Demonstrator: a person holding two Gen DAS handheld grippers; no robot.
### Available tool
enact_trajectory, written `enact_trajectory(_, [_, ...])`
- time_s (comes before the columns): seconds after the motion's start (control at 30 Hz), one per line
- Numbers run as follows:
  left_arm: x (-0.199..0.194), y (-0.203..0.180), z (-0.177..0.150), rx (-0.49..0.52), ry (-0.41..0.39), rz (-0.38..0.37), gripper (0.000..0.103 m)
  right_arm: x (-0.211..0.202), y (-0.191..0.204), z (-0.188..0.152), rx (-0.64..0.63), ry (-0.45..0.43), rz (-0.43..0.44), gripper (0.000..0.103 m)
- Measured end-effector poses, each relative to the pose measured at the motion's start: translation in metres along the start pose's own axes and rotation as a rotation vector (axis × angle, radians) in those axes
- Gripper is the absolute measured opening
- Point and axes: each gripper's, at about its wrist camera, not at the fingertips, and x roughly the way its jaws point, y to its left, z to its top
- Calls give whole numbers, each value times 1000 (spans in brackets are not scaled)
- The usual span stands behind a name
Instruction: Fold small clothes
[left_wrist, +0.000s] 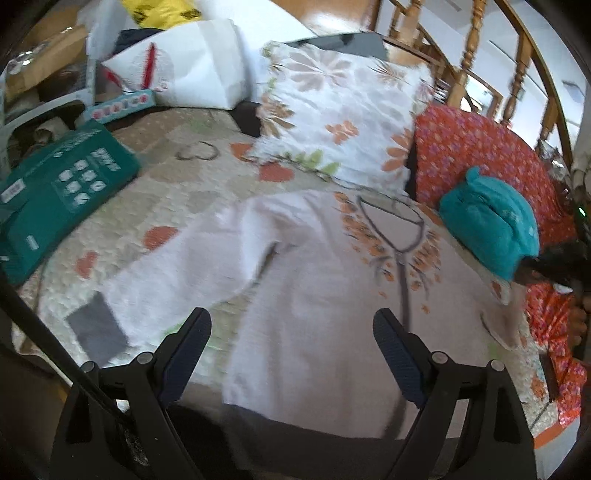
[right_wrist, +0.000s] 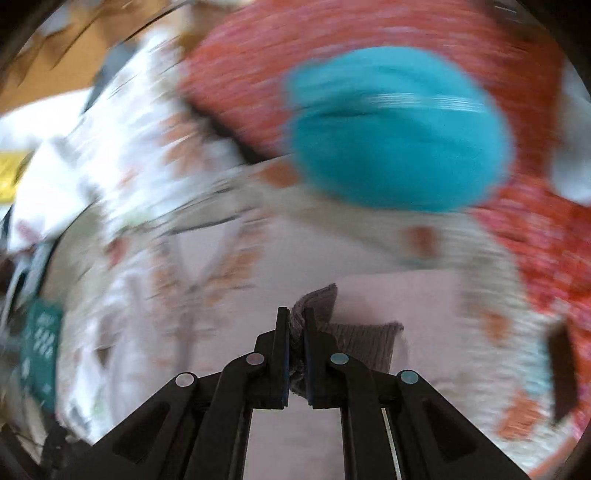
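Cuff (right_wrist: 365, 341) sits pinched between our right gripper (right_wrist: 295, 332), low centre of that view, jaws closed on the grey ribbed edge, likely so the sleeve can be carried over the body. Our left gripper (left_wrist: 291, 336) hangs wide apart and holds nothing above the pale sweater (left_wrist: 314, 295), which lies flat on the quilt (left_wrist: 177, 184) at mid-frame. Farther back sit a pillow (left_wrist: 332, 110) and a teal bundle (left_wrist: 495, 221). Blur smears the right view, and the sweater's hem is cut off.
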Motion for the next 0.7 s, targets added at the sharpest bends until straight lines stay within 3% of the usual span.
enact_trajectory(0.13, [-8, 43, 4, -61, -17, 29, 89, 60, 105, -6, -135, 74, 101, 7])
enact_trajectory(0.27, [-10, 86, 5, -129, -18, 65, 89, 122, 190, -9, -206, 140, 149, 7])
enact_trajectory(0.43, [-7, 121, 3, -185, -7, 81, 89, 196, 256, 1, -225, 205, 131, 7])
enact_trajectory(0.63, [1, 145, 3, -225, 13, 90, 89, 263, 296, -7, -239, 265, 114, 12])
enact_trajectory(0.7, [2, 152, 2, -240, 17, 88, 89, 268, 305, -5, -239, 248, 119, 14])
